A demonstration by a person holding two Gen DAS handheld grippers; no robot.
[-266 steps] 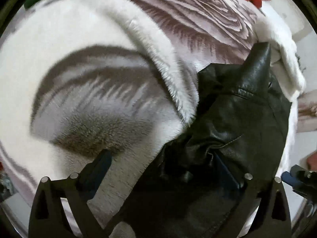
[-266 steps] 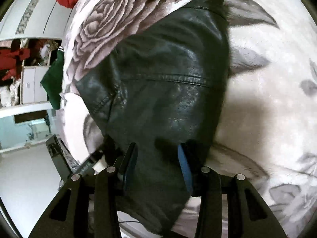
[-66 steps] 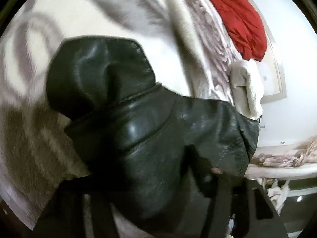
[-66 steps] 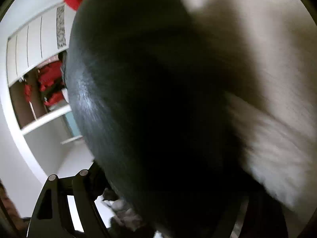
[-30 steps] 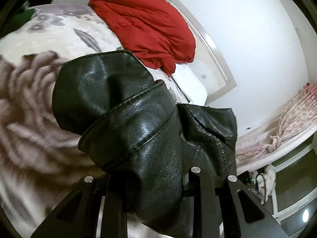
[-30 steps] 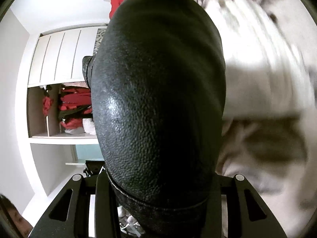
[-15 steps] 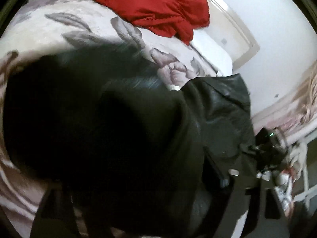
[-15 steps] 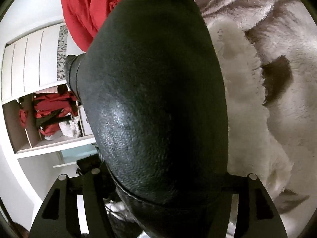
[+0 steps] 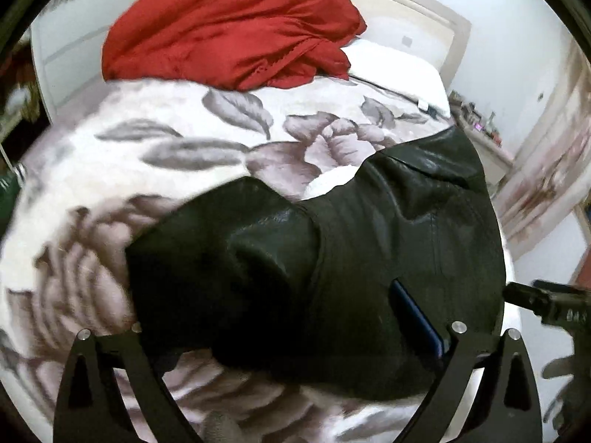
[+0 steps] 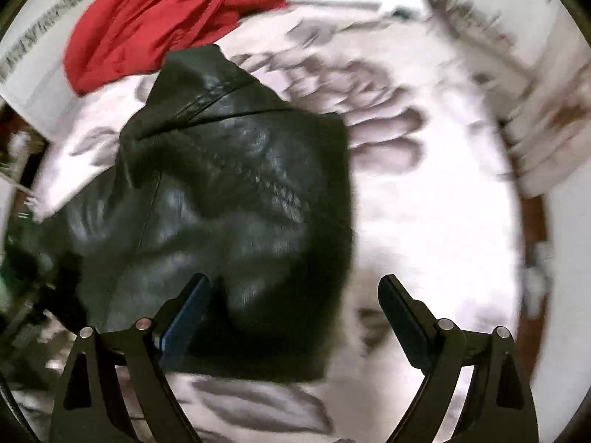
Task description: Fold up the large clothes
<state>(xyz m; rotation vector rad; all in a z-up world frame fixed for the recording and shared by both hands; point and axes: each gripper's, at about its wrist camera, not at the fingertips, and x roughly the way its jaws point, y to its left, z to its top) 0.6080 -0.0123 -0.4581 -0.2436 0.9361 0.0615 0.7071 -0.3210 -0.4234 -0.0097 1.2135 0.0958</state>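
Currently my right gripper (image 10: 295, 317) is spread wide, gripping nothing; its left finger (image 10: 184, 313) rests against the black leather jacket (image 10: 229, 199). My left gripper (image 9: 291, 336) also stands wide, jacket (image 9: 332, 258) bunched between its fingers. Folded and creased, the jacket lies on the floral blanket (image 9: 110, 155), directly ahead of both grippers.

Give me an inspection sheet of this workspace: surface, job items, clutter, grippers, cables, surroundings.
Surface: bed under a white blanket with grey rose print.
Job's things: black leather jacket, bunched and lying on the blanket.
Clutter: red cloth heaped at the bed's far end.
Grippers: right gripper open, jacket edge between its fingers; left gripper wide apart, jacket draped over it.
Cables: nothing seen.
Surroundings: white wall, blurred shelf items at right.
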